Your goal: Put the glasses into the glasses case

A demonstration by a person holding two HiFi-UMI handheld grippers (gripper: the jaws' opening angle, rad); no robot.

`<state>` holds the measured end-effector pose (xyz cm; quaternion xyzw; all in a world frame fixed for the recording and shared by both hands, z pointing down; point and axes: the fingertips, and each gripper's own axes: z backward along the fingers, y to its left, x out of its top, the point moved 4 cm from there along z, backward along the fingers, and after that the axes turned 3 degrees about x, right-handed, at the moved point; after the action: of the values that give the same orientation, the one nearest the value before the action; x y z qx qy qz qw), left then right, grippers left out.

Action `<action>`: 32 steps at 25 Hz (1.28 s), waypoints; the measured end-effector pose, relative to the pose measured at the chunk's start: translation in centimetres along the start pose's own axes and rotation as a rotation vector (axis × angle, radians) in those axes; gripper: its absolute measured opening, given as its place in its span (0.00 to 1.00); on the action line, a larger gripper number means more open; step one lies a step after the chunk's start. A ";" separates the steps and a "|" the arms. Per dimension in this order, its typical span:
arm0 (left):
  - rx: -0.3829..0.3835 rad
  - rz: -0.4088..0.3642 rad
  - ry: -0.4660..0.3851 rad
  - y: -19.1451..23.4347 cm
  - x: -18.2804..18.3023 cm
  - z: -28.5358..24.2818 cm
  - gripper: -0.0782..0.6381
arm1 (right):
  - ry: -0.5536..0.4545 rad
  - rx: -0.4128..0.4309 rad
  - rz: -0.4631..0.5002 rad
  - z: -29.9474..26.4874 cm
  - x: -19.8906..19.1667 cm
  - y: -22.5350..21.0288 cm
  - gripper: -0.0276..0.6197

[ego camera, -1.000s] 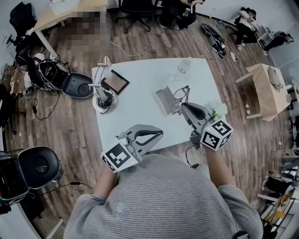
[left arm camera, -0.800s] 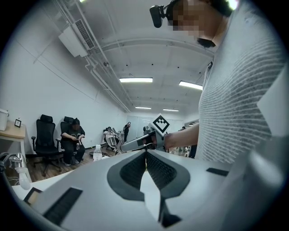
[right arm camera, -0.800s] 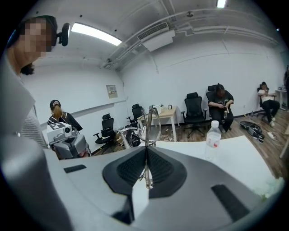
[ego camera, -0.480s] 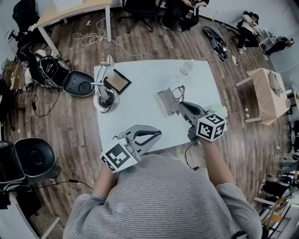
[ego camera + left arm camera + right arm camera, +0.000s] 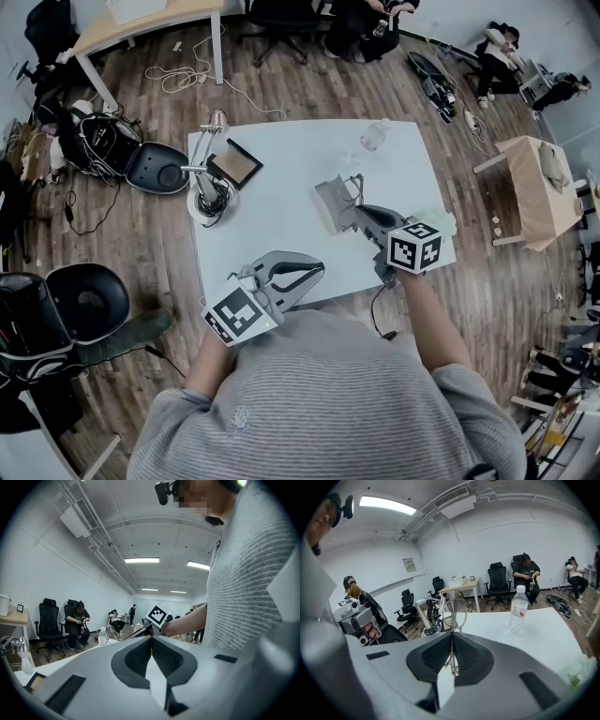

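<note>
Glasses (image 5: 453, 603): pinched in right tongs (image 5: 451, 639), lenses just past the tips, ready for lowering | case (image 5: 330, 203): just beside those tips | left tongs (image 5: 151, 640): clenched on nothing, parked well apart.

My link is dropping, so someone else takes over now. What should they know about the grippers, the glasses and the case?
Right gripper: shut on the glasses, pinching a thin part of the frame.
Left gripper: shut, empty, over the near edge of the table.
Glasses case: on the table, looks open, right beside the held glasses.
Done: glasses are gripped and at the case.
Left: lower them into the case, then release.
</note>
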<state>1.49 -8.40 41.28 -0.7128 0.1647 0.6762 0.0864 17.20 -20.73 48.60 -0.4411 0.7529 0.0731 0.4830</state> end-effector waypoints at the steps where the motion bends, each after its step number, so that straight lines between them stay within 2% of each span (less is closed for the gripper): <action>1: 0.000 0.000 0.000 0.0 0.0 -0.1 0.13 | 0.008 -0.003 0.000 -0.1 -0.2 -0.2 0.07; 8: 0.001 0.002 0.001 -0.2 -0.3 -0.2 0.13 | 0.057 -0.021 0.006 -1.0 -1.2 -1.4 0.07; 14: -0.006 0.011 0.006 0.4 0.6 0.1 0.13 | 0.098 -0.040 0.004 -2.0 -0.6 -1.9 0.07; 32: 0.001 0.015 0.016 0.5 -0.3 -0.7 0.13 | 0.229 -0.083 -0.005 -4.6 -3.8 -5.4 0.07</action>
<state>1.93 -9.12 41.66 -0.7170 0.1709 0.6710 0.0802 18.69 -24.14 55.70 -0.4679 0.7983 0.0520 0.3755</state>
